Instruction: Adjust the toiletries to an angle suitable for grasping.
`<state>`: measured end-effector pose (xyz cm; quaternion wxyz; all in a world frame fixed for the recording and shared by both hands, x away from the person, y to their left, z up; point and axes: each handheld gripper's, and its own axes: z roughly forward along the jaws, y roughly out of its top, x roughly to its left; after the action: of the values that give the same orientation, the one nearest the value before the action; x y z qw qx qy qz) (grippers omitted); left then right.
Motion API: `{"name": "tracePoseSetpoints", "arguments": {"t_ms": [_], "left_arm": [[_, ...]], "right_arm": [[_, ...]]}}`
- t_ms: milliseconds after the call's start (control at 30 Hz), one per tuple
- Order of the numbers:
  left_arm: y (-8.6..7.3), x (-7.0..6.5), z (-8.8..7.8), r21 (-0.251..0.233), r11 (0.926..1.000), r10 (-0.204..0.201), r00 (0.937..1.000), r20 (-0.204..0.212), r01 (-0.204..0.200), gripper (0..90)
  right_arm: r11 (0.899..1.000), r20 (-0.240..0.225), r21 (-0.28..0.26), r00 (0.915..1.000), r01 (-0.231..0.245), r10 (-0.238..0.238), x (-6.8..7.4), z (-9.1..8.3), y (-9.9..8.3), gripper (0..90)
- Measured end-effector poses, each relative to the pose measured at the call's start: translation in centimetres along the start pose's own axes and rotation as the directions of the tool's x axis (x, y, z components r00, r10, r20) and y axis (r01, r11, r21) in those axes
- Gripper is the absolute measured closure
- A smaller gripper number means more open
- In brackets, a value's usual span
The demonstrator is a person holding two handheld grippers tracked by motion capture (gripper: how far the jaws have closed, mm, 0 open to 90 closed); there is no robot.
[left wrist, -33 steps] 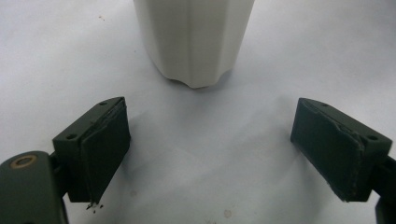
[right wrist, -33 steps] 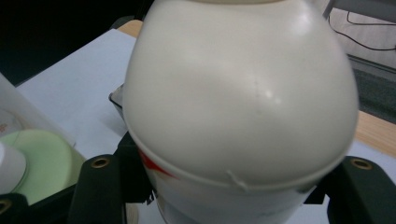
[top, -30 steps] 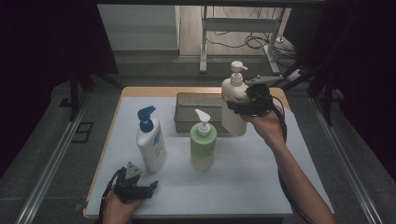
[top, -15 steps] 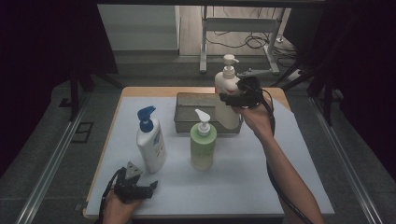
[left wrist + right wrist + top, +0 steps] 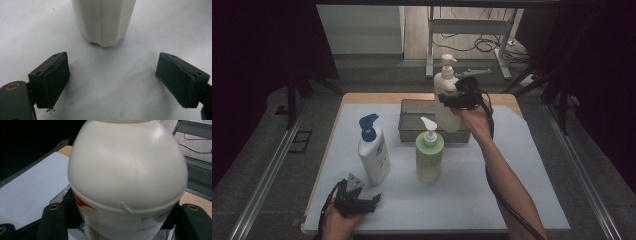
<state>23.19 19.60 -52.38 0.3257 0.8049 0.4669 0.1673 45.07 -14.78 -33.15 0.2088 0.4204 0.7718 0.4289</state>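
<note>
A cream pump bottle (image 5: 444, 82) with a red-marked label hangs over the grey bin (image 5: 412, 120) at the back of the table, its lower end down at the bin's right part. My right gripper (image 5: 453, 100) is shut on its body; in the right gripper view the bottle (image 5: 127, 175) sits between both jaws of the right gripper (image 5: 122, 221). My left gripper (image 5: 362, 199) rests at the table's front left, open. In the left gripper view the left gripper (image 5: 112, 82) has nothing between its jaws, and the white bottle's base (image 5: 105, 22) stands just ahead.
A white bottle with a blue pump (image 5: 373, 150) stands left of centre on the white mat (image 5: 522, 165). A green pump bottle (image 5: 429, 155) stands in the middle, just in front of the bin. Cables and a metal frame lie beyond the table.
My right hand has carried the cream bottle leftward, from beside the bin's right end to over the bin. The left gripper has not moved.
</note>
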Motion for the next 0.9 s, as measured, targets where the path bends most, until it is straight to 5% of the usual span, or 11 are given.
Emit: {"name": "tracePoseSetpoints", "arguments": {"t_ms": [900], "left_arm": [[0.0,0.0,0.0,0.003,1.0000,-0.001,1.0000,0.001,0.001,11.7]], "right_arm": [[1.000,0.001,-0.010,0.9998,0.022,-0.022,1.4,6.3,0.1,37.4]]}}
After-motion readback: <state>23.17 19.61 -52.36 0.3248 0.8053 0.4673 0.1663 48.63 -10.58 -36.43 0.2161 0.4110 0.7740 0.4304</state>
